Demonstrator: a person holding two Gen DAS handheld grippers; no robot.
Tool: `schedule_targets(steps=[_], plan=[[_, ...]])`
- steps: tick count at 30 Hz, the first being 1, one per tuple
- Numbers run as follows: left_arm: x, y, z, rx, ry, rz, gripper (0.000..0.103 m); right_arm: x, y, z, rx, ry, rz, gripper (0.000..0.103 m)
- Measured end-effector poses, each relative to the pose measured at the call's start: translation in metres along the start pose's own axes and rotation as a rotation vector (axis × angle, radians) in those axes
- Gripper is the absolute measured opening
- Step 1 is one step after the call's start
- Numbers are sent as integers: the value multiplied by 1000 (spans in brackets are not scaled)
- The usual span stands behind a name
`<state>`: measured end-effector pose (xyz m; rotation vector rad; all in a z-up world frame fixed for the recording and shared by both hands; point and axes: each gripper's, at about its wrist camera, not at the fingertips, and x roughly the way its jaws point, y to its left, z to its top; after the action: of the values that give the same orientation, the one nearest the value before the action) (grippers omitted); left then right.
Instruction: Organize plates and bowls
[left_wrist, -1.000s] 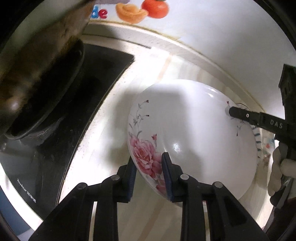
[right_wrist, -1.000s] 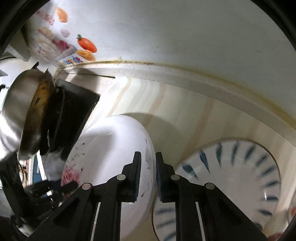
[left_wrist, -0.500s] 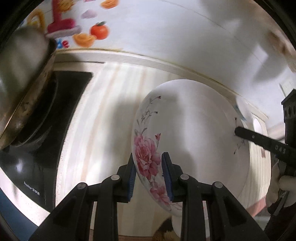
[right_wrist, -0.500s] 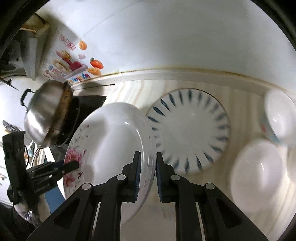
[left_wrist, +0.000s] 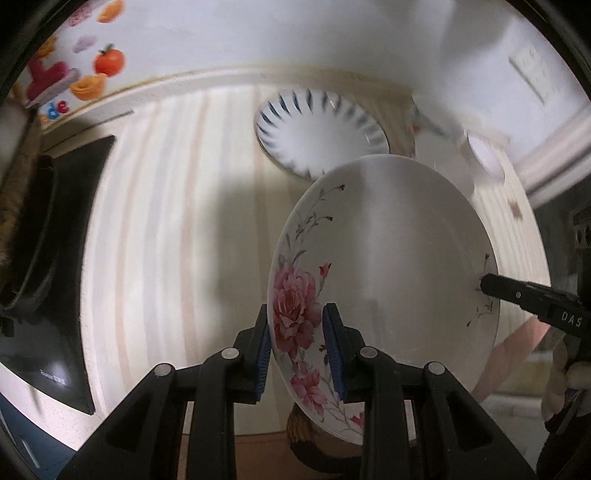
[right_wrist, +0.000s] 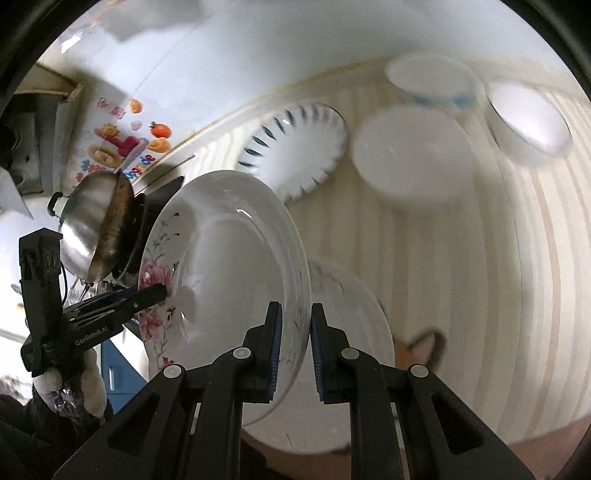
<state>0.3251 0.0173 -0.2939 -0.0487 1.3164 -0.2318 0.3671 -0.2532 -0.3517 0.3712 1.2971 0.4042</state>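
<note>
A white plate with pink roses (left_wrist: 388, 266) is held in the air between both grippers, tilted. My left gripper (left_wrist: 297, 350) is shut on its rose-side rim. My right gripper (right_wrist: 295, 350) is shut on the opposite rim of the rose plate (right_wrist: 221, 266); its finger also shows at the right of the left wrist view (left_wrist: 524, 299). A blue-striped plate (left_wrist: 321, 133) lies on the counter beyond, also in the right wrist view (right_wrist: 295, 147). A similar floral plate (right_wrist: 351, 332) lies just below the held one.
A plain white plate (right_wrist: 410, 155) and two white bowls (right_wrist: 432, 81) (right_wrist: 528, 122) stand at the back right of the striped wooden counter (left_wrist: 166, 221). A black stove (left_wrist: 55, 277) with a steel wok (right_wrist: 92, 229) is at the left. A white wall runs behind.
Both grippers have carried the rose plate right and toward the counter's front, away from the stove. The blue-striped plate and the bowls have come into view behind it.
</note>
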Motion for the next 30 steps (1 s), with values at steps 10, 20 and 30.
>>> schedule_targets(steps=[10,20,30], plan=[[42,-24,-18,81,131,47,24,28,-39,-41,95,58,-24,17],[63,-38,-19,126,173,106,25,38,-48,-41,99,98,-41,17],[67,-51,-18,140,171,136,25,44,-45,-40,77,134,-69,17]])
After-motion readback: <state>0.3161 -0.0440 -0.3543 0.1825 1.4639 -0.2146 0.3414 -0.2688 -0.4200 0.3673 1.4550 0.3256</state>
